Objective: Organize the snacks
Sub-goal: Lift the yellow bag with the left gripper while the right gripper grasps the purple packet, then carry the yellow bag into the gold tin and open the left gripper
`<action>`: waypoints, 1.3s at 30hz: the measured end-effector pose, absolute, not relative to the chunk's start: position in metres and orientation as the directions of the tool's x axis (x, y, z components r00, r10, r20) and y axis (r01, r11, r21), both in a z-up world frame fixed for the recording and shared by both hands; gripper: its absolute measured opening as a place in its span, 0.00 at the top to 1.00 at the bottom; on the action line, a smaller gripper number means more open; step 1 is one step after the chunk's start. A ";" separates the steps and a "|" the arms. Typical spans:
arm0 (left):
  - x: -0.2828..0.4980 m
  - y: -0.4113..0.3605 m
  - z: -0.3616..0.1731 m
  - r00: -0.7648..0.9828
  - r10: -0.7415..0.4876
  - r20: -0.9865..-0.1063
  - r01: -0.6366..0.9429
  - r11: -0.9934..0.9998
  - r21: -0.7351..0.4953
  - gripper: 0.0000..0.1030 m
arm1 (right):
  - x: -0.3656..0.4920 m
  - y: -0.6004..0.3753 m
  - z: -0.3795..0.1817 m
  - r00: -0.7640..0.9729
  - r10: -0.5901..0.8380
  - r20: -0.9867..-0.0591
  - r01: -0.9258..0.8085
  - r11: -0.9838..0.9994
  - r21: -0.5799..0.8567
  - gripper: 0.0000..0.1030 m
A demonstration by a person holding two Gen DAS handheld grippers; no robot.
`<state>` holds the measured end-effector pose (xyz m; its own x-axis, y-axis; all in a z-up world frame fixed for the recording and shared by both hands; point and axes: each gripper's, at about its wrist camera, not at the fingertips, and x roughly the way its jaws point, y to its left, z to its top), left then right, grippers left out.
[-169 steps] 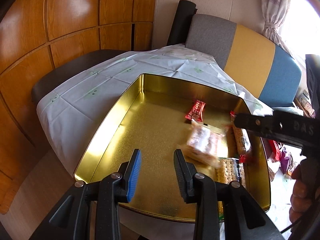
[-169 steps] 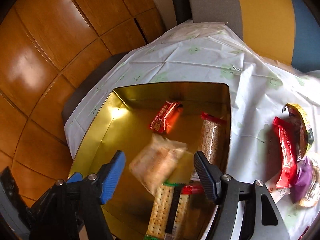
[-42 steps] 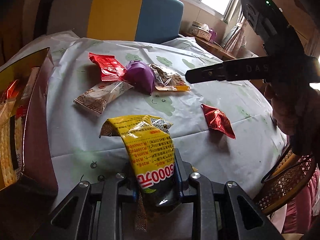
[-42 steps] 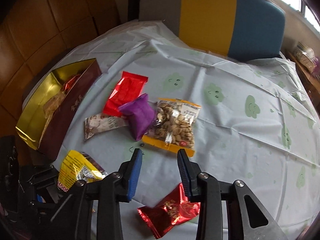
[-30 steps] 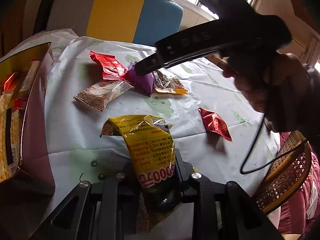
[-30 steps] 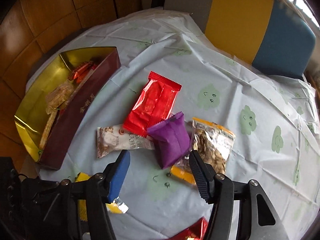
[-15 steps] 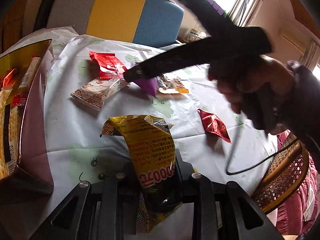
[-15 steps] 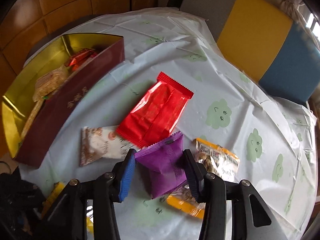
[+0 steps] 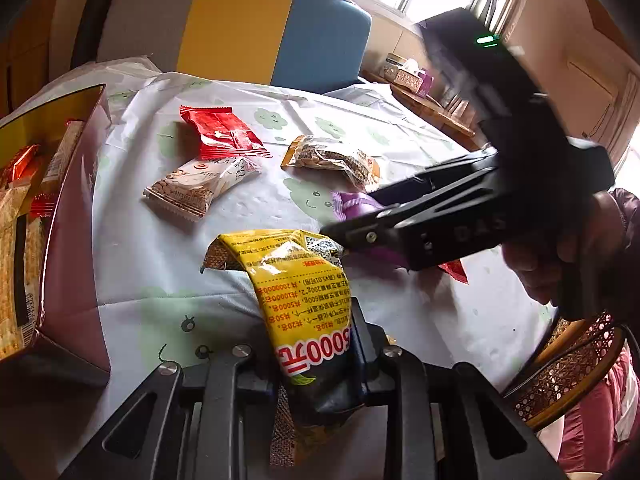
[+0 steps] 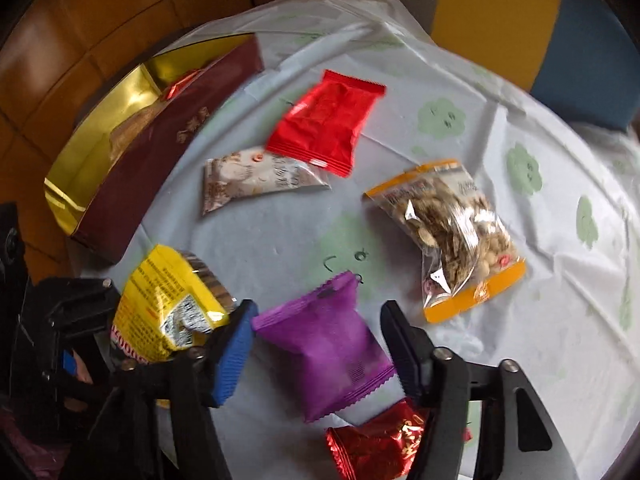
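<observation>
Right wrist view: right gripper (image 10: 316, 344) jaws have just been opening and stand apart, straddling the purple snack packet (image 10: 326, 350). Blue left pad touches or nearly touches the packet's corner; clear gap on the right pad side, so no grip. Packet lies flat on the surface (image 10: 280, 240), a white cloth with green cloud prints. Crinkled red foil packet (image 10: 378, 446) sits just below it, partly under the right finger. Further out: clear nut bag with orange edges (image 10: 448, 240) to the right, white-brown snack bar (image 10: 252, 180) and flat red packet (image 10: 326, 122) beyond, the red one overlapping the bar's end. Gold-lined tin with dark red wall (image 10: 160, 148) is at far left, several snacks already inside.

Left wrist view: left gripper (image 9: 316, 364) jaws are clamped on the lower end of the yellow snack bag (image 9: 304, 292); the bag's top stands forward above the cloth and curls over. The right gripper crosses the view from the right, a hand (image 9: 560, 252) on its handle, purple packet under its fingers. Tin at left edge. A grey-yellow-blue backrest (image 9: 240, 28) stands behind the surface.
</observation>
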<state>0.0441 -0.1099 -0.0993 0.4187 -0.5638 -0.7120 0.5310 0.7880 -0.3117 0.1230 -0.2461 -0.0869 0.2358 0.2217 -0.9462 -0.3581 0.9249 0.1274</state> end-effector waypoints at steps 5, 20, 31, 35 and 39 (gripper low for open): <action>0.043 -0.112 -0.099 0.430 -0.548 -0.717 0.522 0.799 -0.298 0.72 | 0.126 -0.249 -0.090 0.227 0.241 -0.944 -0.365 0.919 0.147 0.18; 0.040 -0.116 -0.097 0.442 -0.516 -0.734 0.528 0.811 -0.252 0.72 | 0.110 -0.232 -0.082 0.348 0.074 -0.934 -0.446 0.890 -0.096 0.51; 0.036 -0.121 -0.084 0.445 -0.465 -0.766 0.547 0.818 -0.179 0.75 | 0.109 -0.240 -0.085 0.344 0.102 -0.933 -0.417 0.907 -0.054 0.49; 0.030 -0.107 -0.058 0.466 -0.510 -0.723 0.553 0.806 -0.212 0.75 | 0.096 -0.234 -0.085 0.388 0.071 -0.919 -0.451 0.884 -0.121 0.49; 0.035 -0.076 -0.026 0.503 -0.553 -0.664 0.516 0.809 -0.282 0.75 | 0.095 -0.232 -0.086 0.384 0.074 -0.920 -0.446 0.888 -0.114 0.49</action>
<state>0.0352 -0.0758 -0.0260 0.5033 -0.5528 -0.6641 0.5160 0.8088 -0.2822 0.0953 -0.2324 -0.0855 0.3843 0.0744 -0.9202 -0.4456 0.8879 -0.1143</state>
